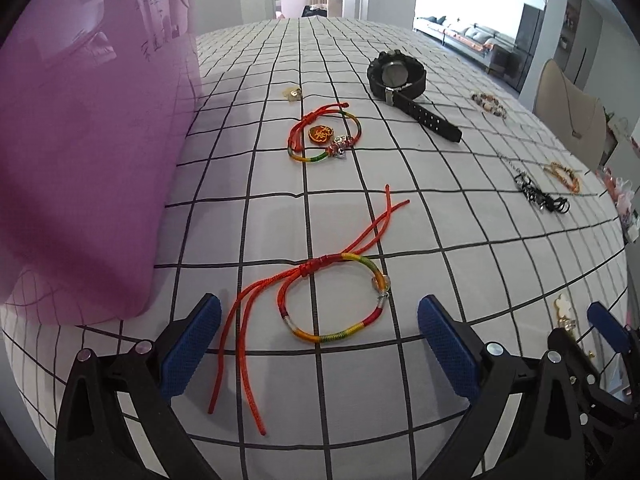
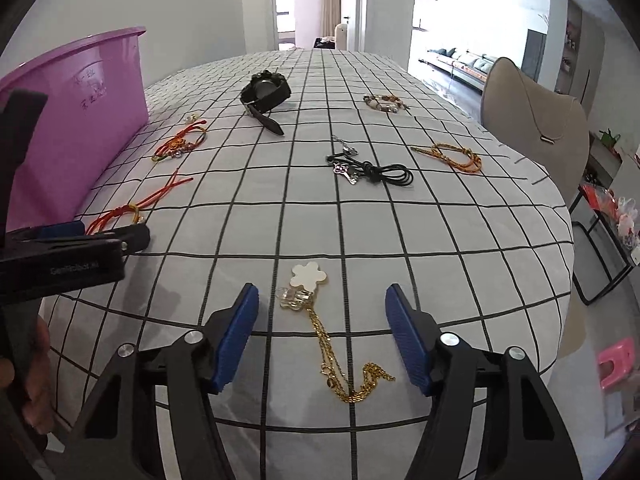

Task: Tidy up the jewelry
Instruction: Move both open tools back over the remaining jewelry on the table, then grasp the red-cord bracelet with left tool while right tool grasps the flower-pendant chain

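Left wrist view: left gripper (image 1: pixel 318 350) low in the frame, jaws spread wide with nothing pressed between the pads.
Cord bracelet: the red and multicoloured cord bracelet (image 1: pixel 336 300) lies flat on the checked tablecloth (image 1: pixel 440 220), lower centre, between the blue pads but apart from both.
Handling: light, limp and soft, likely to sag and trail its loose red tails; the knot at the top of the loop looks like the firmest place to pinch.
Bin: a pink plastic bin (image 1: pixel 88 140) fills the left of the frame, probably where the pieces go.
Other pieces: a second cord bracelet (image 1: pixel 324 136) and a black watch (image 1: pixel 400 80) sit higher up, centre.

Right wrist view: right gripper (image 2: pixel 322 340) at the bottom, jaws open and holding nothing.
Gold necklace: the gold necklace (image 2: pixel 344 360) with a white flower pendant (image 2: pixel 308 276) lies between the pads, bottom centre, touching neither.
Handling: thin chain, slippery and easily tangled; the pendant and clear clasp seem the surest hold.
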Available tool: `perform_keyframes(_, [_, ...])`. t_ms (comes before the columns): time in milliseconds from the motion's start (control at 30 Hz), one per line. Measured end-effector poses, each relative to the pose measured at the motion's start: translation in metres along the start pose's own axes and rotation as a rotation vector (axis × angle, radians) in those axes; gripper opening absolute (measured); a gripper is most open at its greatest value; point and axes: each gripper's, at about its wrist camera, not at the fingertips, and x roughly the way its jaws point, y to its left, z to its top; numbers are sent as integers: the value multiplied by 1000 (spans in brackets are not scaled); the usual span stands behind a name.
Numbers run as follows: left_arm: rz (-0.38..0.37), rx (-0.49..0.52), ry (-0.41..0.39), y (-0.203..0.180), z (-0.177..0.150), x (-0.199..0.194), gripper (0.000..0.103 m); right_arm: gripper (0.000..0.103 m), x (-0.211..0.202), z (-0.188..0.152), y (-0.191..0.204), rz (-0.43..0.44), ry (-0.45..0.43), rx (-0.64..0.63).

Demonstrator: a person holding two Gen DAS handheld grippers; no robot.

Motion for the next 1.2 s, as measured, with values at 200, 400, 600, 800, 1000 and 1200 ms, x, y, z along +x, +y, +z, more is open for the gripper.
perform_keyframes(200, [5,-6,4,-1,5,4,98,53,-1,-1,4,5,-12,-13])
perform_keyframes(400, [8,-14,5,-3,8,6,97,45,-1,-2,8,12,-17,-30])
perform_keyframes(600, [-15,13,-22,-6,4,-1,75,34,-2,-2,13,22,-17,-58])
perform_keyframes(800, [-37,46,-63,-12,-2,-10,36,24,-2,-1,17,33,-14,-81])
perform_keyframes(1000, [-55,33,-76,-9,-3,-11,6,17,-3,-2,19,39,-15,-89])
perform_keyframes(1200, [-58,41,-107,-9,-6,-21,6,16,-7,-4,14,73,-20,-55])
